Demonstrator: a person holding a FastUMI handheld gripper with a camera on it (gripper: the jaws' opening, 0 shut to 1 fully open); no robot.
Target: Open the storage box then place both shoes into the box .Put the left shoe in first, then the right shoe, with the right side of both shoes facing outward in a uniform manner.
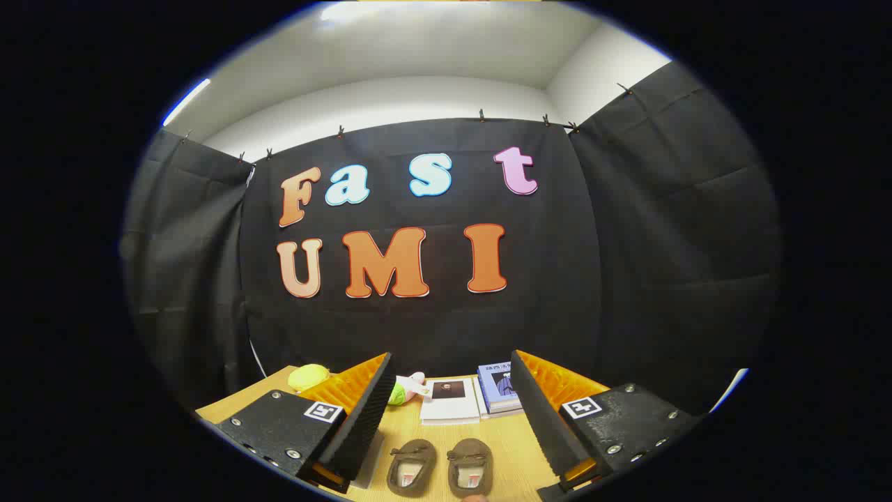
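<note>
Gripper (449,390) spread wide, gripping nothing. Two small brown slip-on shoes (439,467) sit side by side on the light wooden table (512,453), between the fingers, toes toward 12 o'clock. Beyond them: white book (449,403), blue book (498,387) at 1 o'clock (stacked), yellow-green soft toy (309,376) at 10 o'clock.

Books (474,397), a yellow ball (309,376) and a plush toy (406,387) lie on the table (505,446).

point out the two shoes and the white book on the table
left brown shoe (411,468), gripper view, on its insole opening, between the open fingers
right brown shoe (470,468), gripper view, on its insole opening, between the fingers
white book (450,401), gripper view, on its cover, beyond the shoes
</note>
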